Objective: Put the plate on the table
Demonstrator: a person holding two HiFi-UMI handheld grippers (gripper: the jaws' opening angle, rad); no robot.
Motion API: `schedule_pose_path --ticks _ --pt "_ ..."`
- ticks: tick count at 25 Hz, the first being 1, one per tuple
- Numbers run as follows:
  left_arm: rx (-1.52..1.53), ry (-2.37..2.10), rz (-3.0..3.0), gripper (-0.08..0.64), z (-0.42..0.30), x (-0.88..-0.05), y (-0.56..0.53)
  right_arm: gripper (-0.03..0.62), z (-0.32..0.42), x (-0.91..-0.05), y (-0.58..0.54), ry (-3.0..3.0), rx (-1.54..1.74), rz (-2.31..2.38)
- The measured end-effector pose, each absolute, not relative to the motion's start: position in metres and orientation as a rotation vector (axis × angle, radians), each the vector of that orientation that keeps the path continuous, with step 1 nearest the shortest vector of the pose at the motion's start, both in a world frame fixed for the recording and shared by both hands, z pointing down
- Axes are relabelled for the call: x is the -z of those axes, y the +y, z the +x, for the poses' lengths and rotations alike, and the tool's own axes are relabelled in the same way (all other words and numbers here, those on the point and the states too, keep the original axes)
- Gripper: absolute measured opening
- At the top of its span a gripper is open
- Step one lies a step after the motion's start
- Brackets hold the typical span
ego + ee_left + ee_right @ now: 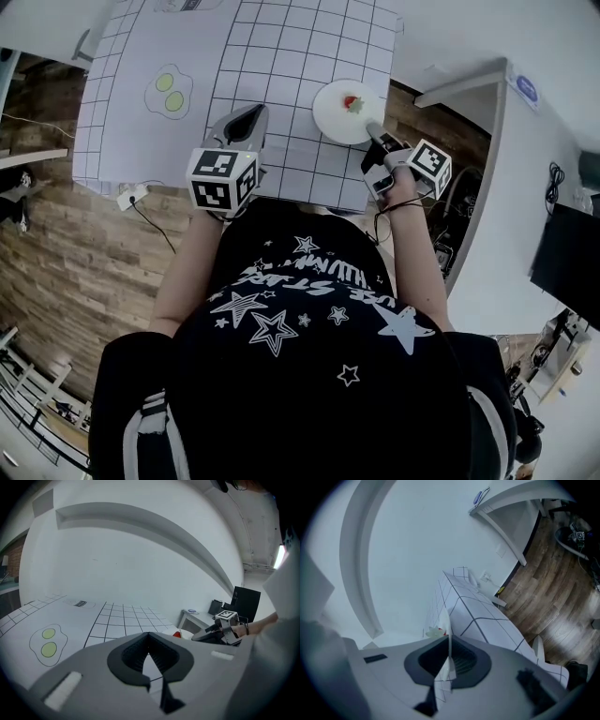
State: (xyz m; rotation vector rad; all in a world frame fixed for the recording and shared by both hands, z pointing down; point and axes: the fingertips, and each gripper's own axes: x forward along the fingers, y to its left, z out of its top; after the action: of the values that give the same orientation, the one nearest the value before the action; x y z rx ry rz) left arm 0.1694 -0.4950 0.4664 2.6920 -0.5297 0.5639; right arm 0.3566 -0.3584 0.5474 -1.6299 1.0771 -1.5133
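The head view looks steeply down on the table (281, 56); both gripper views skim low and close across its gridded top.

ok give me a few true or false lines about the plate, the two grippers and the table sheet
1. The right gripper is shut on the rim of the white plate. True.
2. The plate is bare. False: a small red item lies on it.
3. The left gripper also grips the plate. False: it is apart from the plate, over the grid sheet, with nothing between its jaws.
4. A fried-egg drawing is printed on the sheet. True.
5. The plate sits on the egg drawing. False: it is well off to the right gripper's side of it.
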Motion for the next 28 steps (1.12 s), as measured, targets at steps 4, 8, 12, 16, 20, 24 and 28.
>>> schedule_pose_path --ticks 4,8,12,16,20,24,28 --pt "-0.570 -0.518 2.708 0.009 0.170 -0.468 -0.500 0.021 0.360 -0.550 -0.360 1.079 1.527 -1.671" --pt "-0.577 -0.508 2.699 0.009 0.169 -0.473 -0.503 0.023 0.361 -0.554 -0.359 1.084 1.550 -1.764" --pt "-0.584 -0.493 2.708 0.009 0.171 -0.476 -0.502 0.037 0.359 -0.560 -0.358 1.113 1.600 -1.867" --pt "-0.579 -0.492 2.710 0.009 0.174 -0.475 -0.499 0.072 0.358 -0.563 -0.356 1.170 1.636 -1.974" --pt "-0.586 -0.495 2.722 0.009 0.174 -0.474 -0.495 0.081 0.362 -0.563 -0.352 1.203 1.645 -2.054" --pt "-0.592 -0.521 2.717 0.009 0.171 -0.472 -0.493 0.094 0.364 -0.562 -0.350 1.224 1.657 -2.058" --pt "-0.589 -0.546 2.720 0.009 0.168 -0.468 -0.486 0.101 0.366 -0.561 -0.345 1.230 1.659 -2.075"
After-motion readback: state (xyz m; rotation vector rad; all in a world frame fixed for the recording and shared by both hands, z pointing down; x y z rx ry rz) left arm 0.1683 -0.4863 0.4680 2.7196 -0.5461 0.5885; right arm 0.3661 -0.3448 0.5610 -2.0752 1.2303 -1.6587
